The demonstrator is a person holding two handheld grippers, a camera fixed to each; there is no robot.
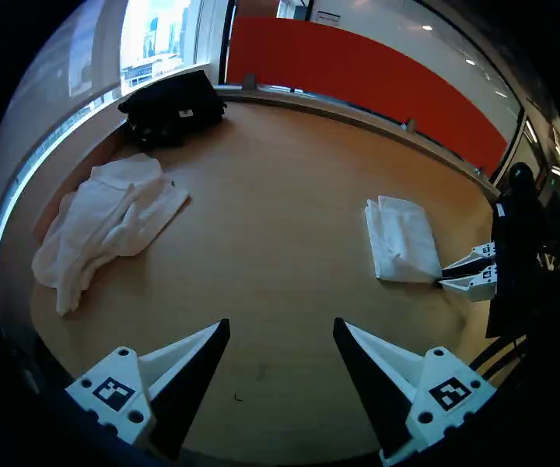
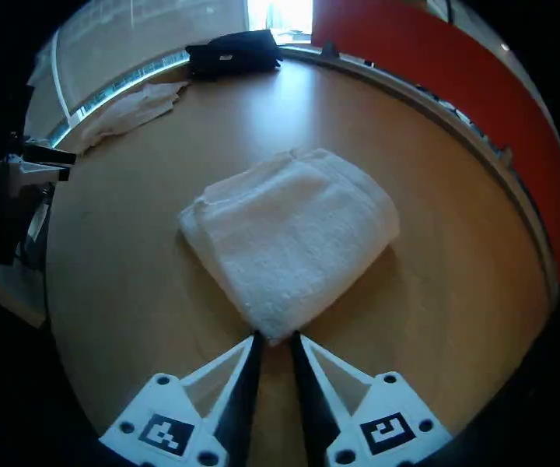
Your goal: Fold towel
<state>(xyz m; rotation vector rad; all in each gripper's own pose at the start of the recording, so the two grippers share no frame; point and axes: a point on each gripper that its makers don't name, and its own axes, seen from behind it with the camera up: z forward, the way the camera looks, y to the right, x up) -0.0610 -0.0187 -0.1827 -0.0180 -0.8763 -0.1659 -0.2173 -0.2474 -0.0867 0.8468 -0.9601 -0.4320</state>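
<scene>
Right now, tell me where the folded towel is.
In the right gripper view the folded towel lies central on the table, near corner between the fingertips of the right gripper.

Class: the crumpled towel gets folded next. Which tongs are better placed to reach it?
Probably left: left tongs are open, with the crumpled towel ahead; right tongs sit at a corner of the folded towel.

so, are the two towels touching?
Apart. The left gripper view shows a wide stretch of bare table between the crumpled towel and the folded towel.
</scene>
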